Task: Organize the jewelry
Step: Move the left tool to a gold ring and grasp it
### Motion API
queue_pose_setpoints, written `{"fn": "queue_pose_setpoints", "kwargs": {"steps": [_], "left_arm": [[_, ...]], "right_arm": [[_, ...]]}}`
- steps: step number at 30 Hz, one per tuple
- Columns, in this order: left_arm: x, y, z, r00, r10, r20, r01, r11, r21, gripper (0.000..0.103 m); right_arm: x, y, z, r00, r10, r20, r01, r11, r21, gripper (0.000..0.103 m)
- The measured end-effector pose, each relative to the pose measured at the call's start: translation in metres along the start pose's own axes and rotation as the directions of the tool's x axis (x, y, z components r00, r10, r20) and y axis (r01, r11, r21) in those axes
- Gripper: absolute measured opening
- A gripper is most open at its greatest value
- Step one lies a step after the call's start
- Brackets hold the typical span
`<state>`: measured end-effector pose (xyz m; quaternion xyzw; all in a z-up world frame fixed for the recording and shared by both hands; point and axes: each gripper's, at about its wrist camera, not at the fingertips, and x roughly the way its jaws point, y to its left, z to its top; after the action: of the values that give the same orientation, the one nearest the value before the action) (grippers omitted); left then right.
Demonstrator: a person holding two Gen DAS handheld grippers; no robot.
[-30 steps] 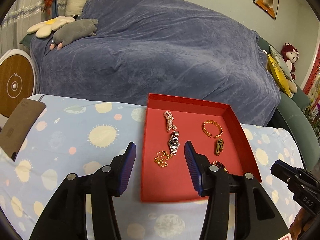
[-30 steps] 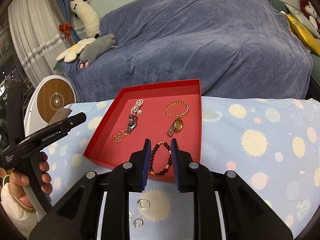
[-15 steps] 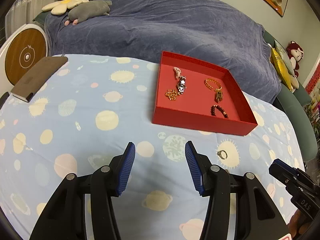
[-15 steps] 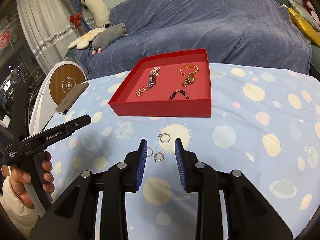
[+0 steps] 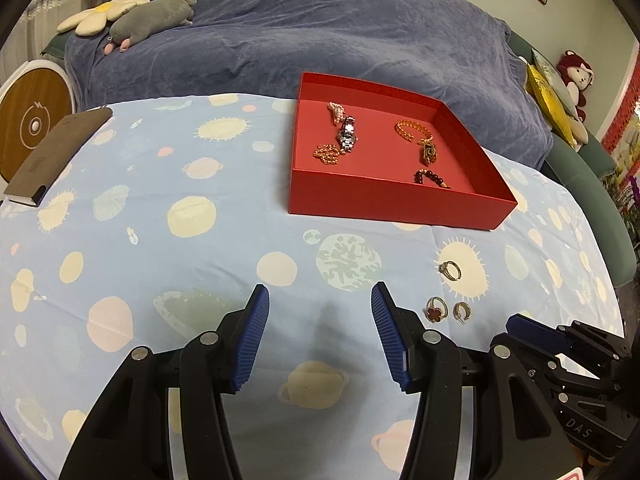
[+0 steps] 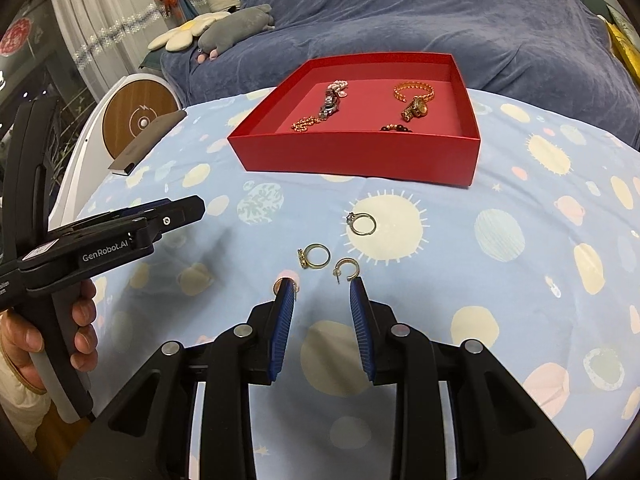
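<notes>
A red tray (image 5: 396, 210) (image 6: 352, 156) on the planet-print cloth holds a silver watch (image 5: 347, 135), a gold chain (image 5: 328, 153), a gold bracelet (image 5: 412, 130), a gold watch (image 6: 416, 109) and a dark bead bracelet (image 5: 430, 178). In front of it lie a silver ring (image 6: 361, 224) (image 5: 450, 271), a gold ring (image 6: 315, 257) (image 5: 435, 309) and a hoop earring (image 6: 346, 269) (image 5: 461, 311). My right gripper (image 6: 320, 294) is open and empty just short of the rings. My left gripper (image 5: 319, 300) is open and empty, left of them.
A brown notebook (image 5: 56, 156) lies at the cloth's left edge. A round wood-topped table (image 5: 34, 124) stands beyond it. A sofa under a blue cover (image 5: 320, 32) with plush toys (image 5: 152, 22) lies behind the table. The left gripper's body (image 6: 100, 244) shows at left.
Both grippers have pulled back from the tray toward the near edge and lowered. The right gripper let go of the bead bracelet, which now lies in the tray, and opened wider near the rings.
</notes>
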<state>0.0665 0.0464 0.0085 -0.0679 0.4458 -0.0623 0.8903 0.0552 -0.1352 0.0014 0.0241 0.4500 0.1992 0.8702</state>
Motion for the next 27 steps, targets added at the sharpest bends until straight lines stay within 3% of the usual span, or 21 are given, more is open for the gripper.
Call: {"fn": "queue_pose_setpoints", "kwargs": {"steps": [12, 27], "left_arm": [[0.023, -0.046, -0.012, 0.997, -0.057, -0.048, 0.062, 0.993, 0.097, 0.051], [0.054, -0.079, -0.019, 0.996, -0.06, -0.065, 0.07, 0.983, 0.17, 0.051]], "right_arm": [[-0.006, -0.027, 0.002, 0.999, -0.054, 0.002, 0.054, 0.996, 0.069, 0.029], [-0.002, -0.043, -0.006, 0.998, -0.065, -0.025, 0.067, 0.994, 0.089, 0.029]]}}
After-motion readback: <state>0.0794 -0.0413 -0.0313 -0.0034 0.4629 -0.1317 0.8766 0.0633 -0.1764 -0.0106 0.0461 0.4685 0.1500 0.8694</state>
